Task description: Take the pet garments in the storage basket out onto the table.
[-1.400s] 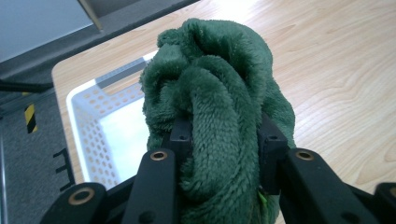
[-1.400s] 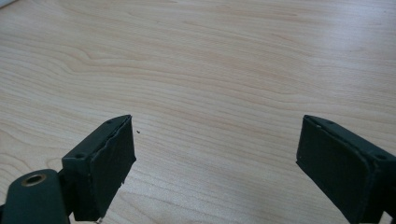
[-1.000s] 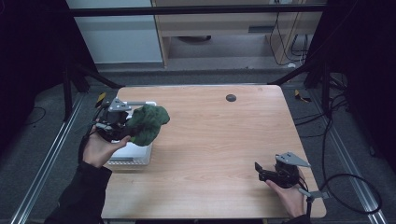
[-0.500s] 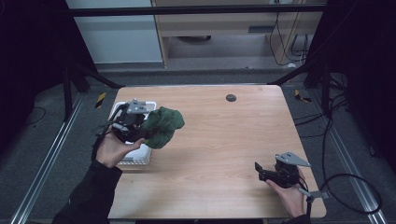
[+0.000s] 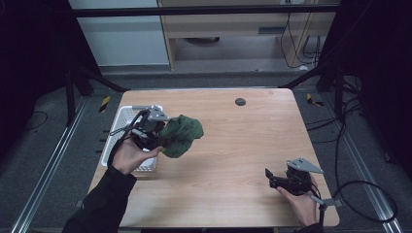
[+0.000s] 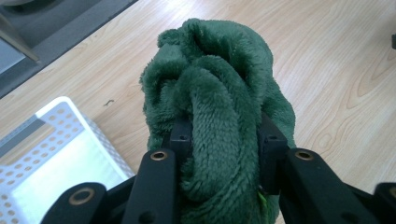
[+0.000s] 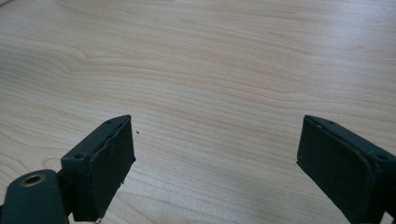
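We are seeing one fuzzy, bunched dark green cloth [image 5: 181, 135], pinched between the left gripper's [image 5: 154, 130] jaws above the wooden table [image 5: 243, 145], just beside one white basket [image 5: 121, 127]. The left gripper view is revealing its plush folds. The right gripper [image 5: 284, 179] is resting spread apart.

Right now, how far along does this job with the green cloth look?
Partway, I'd guess. The green fleece cloth is already out of the white basket, bunched and clamped in the left gripper above the wooden table. The right gripper rests open near the table's right edge, holding nothing. Setting the cloth down probably remains.
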The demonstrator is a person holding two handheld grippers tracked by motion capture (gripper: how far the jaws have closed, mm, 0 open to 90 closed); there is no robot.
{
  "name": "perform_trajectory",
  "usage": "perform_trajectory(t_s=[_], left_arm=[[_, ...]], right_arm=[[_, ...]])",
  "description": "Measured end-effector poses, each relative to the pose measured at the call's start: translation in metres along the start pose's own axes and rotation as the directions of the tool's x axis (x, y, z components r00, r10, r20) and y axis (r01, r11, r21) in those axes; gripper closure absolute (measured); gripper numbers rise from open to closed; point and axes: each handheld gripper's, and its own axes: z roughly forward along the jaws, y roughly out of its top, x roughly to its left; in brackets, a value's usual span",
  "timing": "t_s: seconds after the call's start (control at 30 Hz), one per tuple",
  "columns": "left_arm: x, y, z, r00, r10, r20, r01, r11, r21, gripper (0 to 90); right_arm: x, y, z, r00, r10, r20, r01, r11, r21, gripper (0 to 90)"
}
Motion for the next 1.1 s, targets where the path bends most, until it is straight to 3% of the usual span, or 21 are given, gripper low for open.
perform_trajectory(t_s=[0.5,1.1], left_arm=[[-0.018,0.010,0.019,0.9979,0.042,0.049,-0.043,0.9990,0.012,66.4],[-0.035,0.019,0.043,0.9887,0.109,0.103,-0.117,0.9910,0.065,66.4]], right_arm=[[0.000,0.000,0.000,1.0000,-0.001,0.001,0.001,1.000,0.003,10.9],[0.000,0.000,0.000,1.0000,0.000,0.003,0.000,1.000,0.002,11.0]])
